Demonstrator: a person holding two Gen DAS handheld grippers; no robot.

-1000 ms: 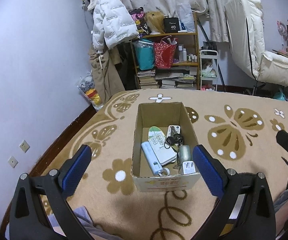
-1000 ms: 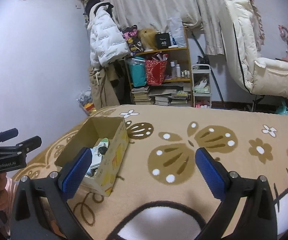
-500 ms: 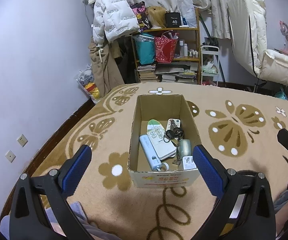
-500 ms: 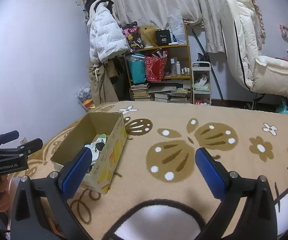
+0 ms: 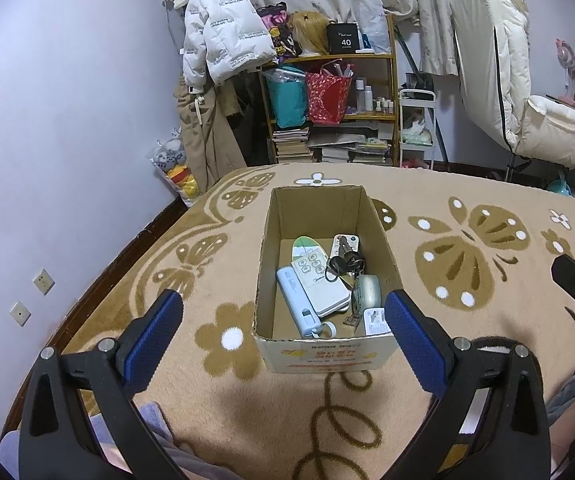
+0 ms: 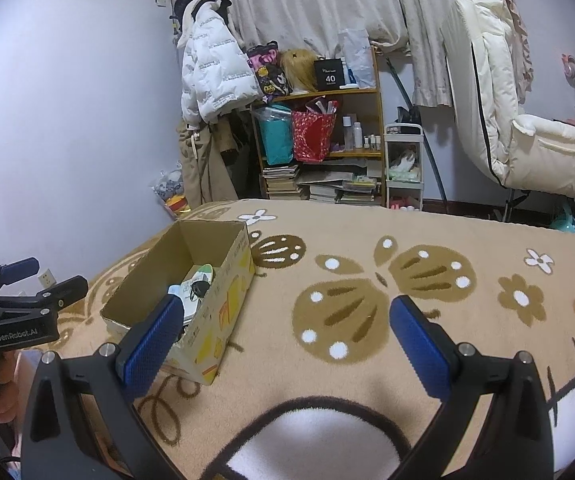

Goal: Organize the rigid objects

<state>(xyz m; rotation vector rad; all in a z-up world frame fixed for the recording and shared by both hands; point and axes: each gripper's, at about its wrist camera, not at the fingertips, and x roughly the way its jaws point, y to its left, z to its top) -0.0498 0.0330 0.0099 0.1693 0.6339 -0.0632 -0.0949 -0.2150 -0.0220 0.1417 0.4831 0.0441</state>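
An open cardboard box stands on a tan blanket patterned with butterflies. Inside lie a white remote control, a pale blue stick-shaped device, a bunch of dark keys, a small grey-green case and a white adapter. My left gripper hovers open just in front of the box with nothing between its fingers. My right gripper is open and empty over bare blanket to the right of the box.
A wooden shelf with bags and books, a hung white jacket and a padded cream chair stand beyond the bed. The wall is close on the left. The blanket right of the box is bare.
The left gripper has pulled back and tilted up a little, so the box sits slightly farther and higher. The right view shifted slightly. Both grippers stay open.
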